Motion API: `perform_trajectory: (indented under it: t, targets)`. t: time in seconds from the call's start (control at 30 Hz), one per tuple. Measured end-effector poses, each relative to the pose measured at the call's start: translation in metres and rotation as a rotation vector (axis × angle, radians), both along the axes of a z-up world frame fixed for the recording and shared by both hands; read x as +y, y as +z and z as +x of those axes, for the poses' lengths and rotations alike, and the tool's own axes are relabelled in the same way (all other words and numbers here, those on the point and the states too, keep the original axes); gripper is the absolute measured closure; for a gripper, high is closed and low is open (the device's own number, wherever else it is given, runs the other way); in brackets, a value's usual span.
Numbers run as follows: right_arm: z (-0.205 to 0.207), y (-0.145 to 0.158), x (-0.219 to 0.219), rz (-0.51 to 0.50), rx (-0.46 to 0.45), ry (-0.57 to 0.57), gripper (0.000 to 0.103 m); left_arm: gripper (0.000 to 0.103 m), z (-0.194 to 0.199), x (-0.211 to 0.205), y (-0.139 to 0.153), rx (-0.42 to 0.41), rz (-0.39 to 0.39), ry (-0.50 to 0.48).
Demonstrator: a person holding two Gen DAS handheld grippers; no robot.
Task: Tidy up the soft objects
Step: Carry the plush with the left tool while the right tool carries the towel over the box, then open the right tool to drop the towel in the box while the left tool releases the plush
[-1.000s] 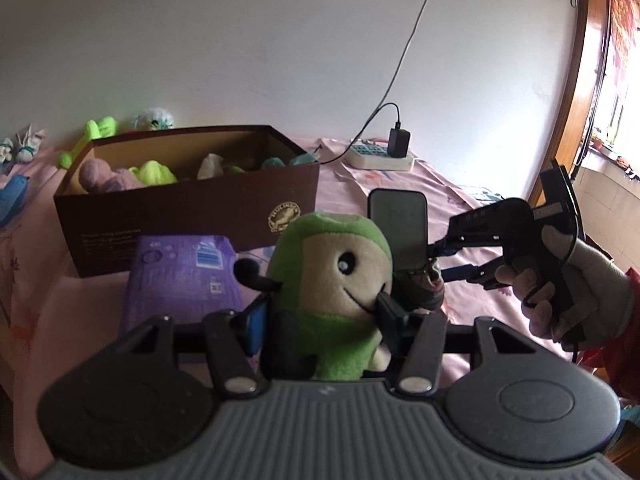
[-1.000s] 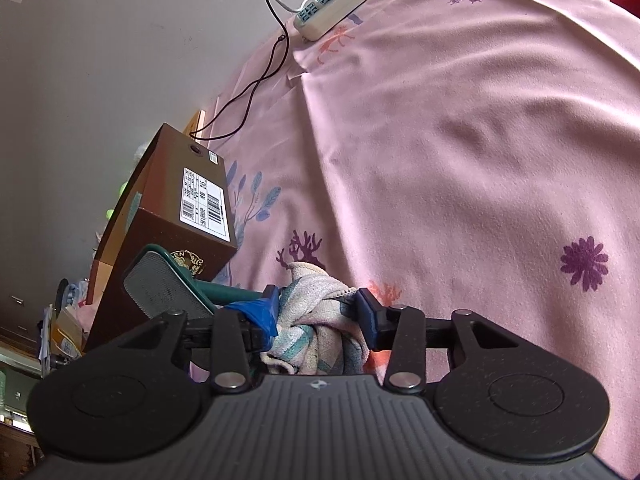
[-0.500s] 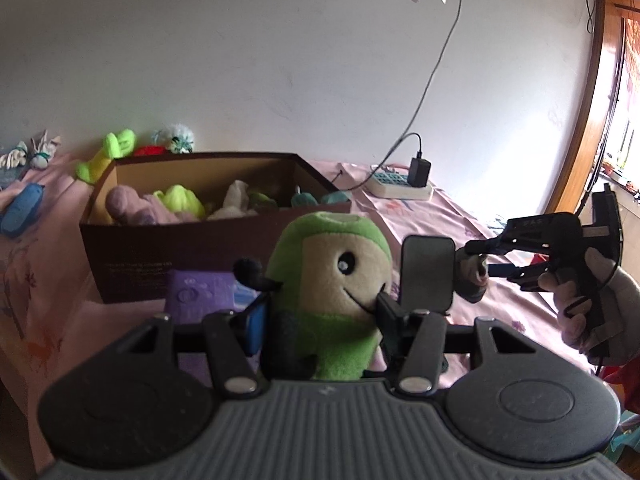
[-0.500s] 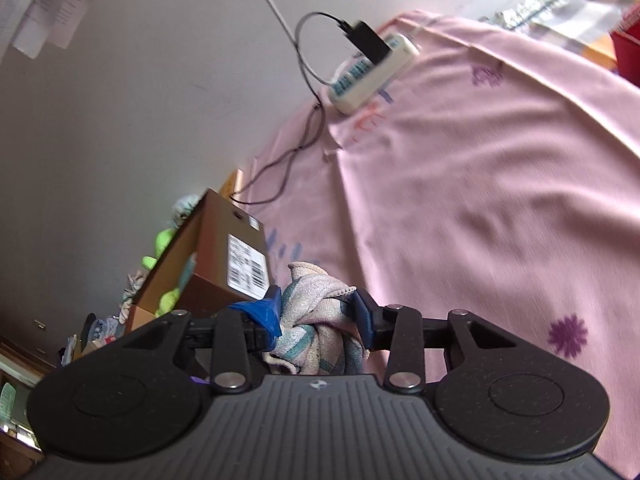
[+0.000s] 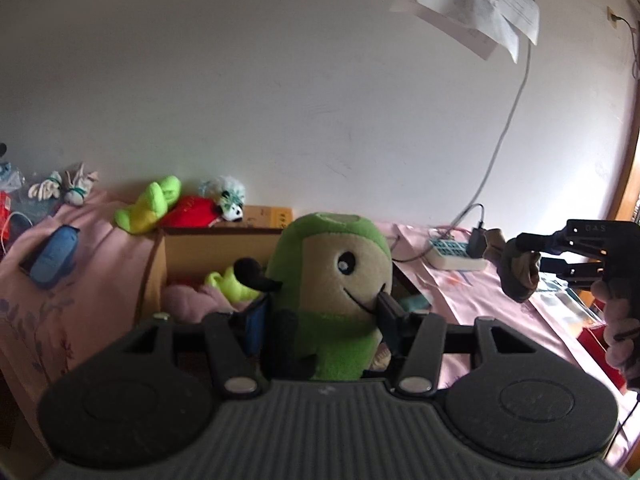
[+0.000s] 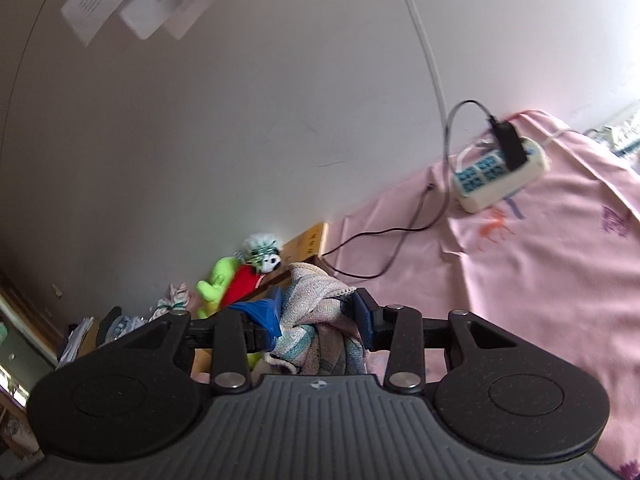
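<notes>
left wrist view: the pink floral bedspread (image 5: pixel 472 300) fills the lower field and meets a pale wall. on it i see the open brown cardboard box (image 5: pixel 160 268), holding a pink soft toy (image 5: pixel 188 300) and a lime plush (image 5: pixel 230 284). in front of the box my left gripper (image 5: pixel 320 312) is clamped on the green plush doll (image 5: pixel 332 280), which sits upright with its face toward the right of the frame. behind the box lie a lime plush figure (image 5: pixel 150 204), a red cloth (image 5: pixel 192 212) and a small white panda toy (image 5: pixel 230 200). a white power strip (image 5: pixel 452 254) lies near the wall. at far right, a gloved hand (image 5: pixel 620 320) carries my right gripper (image 5: pixel 516 268), squeezed on a bundle held above the bed.

right wrist view: the right gripper (image 6: pixel 316 316) pinches the rolled striped cloth (image 6: pixel 316 320) between its blue pads, off the bedspread, with the power strip (image 6: pixel 500 180) well beyond it.
</notes>
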State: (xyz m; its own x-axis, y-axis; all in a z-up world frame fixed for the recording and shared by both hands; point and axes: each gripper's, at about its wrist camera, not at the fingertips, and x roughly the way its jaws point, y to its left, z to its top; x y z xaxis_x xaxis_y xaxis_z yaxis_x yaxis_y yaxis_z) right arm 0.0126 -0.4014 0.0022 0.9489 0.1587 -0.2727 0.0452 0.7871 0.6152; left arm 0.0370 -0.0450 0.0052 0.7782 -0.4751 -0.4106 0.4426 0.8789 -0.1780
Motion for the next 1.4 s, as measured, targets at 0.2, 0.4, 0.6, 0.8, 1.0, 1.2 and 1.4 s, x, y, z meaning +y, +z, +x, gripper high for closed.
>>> perform_trajectory:
  t: [0.2,0.4,0.6,0.8,1.0,1.2,1.4]
  targets:
    - [0.038,0.01,0.034,-0.037,-0.02,0.078,0.081,0.048,0.038,-0.004,-0.002,0.007,0.002,0.027]
    - [0.078,0.008,0.06,-0.076,-0.012,0.111,0.08,0.047,0.071,-0.004,-0.014,0.035,0.002,0.047]
    - [0.116,-0.008,0.082,-0.125,0.031,0.108,0.079,0.047,0.103,-0.001,-0.029,0.082,-0.008,0.068]
    - [0.138,-0.026,0.091,-0.176,0.096,0.092,0.077,0.045,0.127,-0.005,-0.045,0.132,-0.023,0.064]
    - [0.138,-0.028,0.09,-0.17,0.109,0.095,0.077,0.029,0.128,-0.006,-0.05,0.136,-0.016,0.063]
    - [0.12,-0.017,0.092,-0.108,0.086,0.097,0.076,0.029,0.109,0.0,-0.032,0.093,-0.006,0.099]
    - [0.083,0.001,0.103,-0.13,0.013,0.121,0.076,0.029,0.075,0.011,-0.013,0.036,0.042,0.156]
